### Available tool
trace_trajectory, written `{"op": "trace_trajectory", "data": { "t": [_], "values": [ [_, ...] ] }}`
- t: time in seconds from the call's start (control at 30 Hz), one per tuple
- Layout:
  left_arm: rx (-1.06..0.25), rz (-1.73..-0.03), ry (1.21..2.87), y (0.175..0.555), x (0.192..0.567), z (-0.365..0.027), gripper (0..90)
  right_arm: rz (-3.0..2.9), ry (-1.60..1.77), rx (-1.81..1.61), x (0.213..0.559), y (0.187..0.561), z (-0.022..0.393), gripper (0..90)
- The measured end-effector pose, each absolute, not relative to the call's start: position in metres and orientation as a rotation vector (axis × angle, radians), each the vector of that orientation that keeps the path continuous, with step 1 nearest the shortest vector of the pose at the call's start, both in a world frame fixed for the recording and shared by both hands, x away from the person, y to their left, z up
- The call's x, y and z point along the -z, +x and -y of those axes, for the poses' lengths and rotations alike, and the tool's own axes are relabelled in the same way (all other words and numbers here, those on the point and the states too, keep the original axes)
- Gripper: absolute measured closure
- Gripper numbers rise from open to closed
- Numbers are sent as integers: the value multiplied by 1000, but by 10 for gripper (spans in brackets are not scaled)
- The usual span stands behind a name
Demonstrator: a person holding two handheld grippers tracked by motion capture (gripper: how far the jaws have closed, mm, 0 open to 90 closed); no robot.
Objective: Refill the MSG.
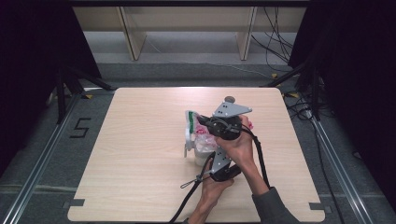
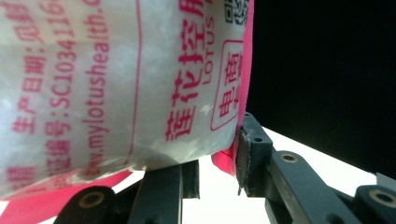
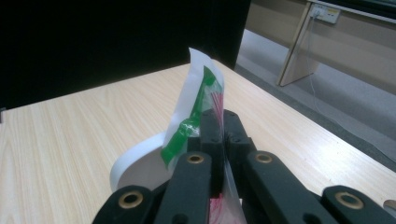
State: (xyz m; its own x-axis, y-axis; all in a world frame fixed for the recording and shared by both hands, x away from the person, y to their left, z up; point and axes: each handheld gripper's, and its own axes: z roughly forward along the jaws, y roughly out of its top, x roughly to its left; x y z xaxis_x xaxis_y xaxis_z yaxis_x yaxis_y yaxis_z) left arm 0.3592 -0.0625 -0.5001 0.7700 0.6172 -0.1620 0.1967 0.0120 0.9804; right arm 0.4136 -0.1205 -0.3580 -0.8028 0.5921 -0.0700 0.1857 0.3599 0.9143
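Bag (image 1: 201, 140) stands upright on the bench (image 1: 130, 154), long axis vertical: right gripper (image 1: 211, 125) fingers pinched shut on its top seal, left gripper (image 1: 211, 164) fingers clamping its lower body below.

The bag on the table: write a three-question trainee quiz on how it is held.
1. True or false: the right gripper has its fingers shut on the top edge of the bag.
2. Which colour is the print on the bag's side in the left gripper view? A. blue B. pink C. black
3. Fill in: the bag stands on a ____ table.

Key
1. True: the fingers pinch the thin edge with the green strip.
2. B: pink lettering on white film, with the left gripper around the bag's lower part.
3. Wooden.
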Motion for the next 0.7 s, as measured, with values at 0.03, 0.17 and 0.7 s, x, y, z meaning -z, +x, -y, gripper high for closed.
{"op": "trace_trajectory", "data": {
  "t": [0.03, 0.17, 0.7],
  "values": [
    [-369, -677, 1556, 359, 500, 63, 728, -2230, 680, -1430, 358, 413, 120, 900],
    [-370, -673, 1559, 360, 500, 63, 729, -2203, 664, -1429, 357, 414, 122, 900],
    [-369, -674, 1551, 359, 499, 63, 728, -2232, 654, -1427, 357, 415, 121, 900]
  ]
}}
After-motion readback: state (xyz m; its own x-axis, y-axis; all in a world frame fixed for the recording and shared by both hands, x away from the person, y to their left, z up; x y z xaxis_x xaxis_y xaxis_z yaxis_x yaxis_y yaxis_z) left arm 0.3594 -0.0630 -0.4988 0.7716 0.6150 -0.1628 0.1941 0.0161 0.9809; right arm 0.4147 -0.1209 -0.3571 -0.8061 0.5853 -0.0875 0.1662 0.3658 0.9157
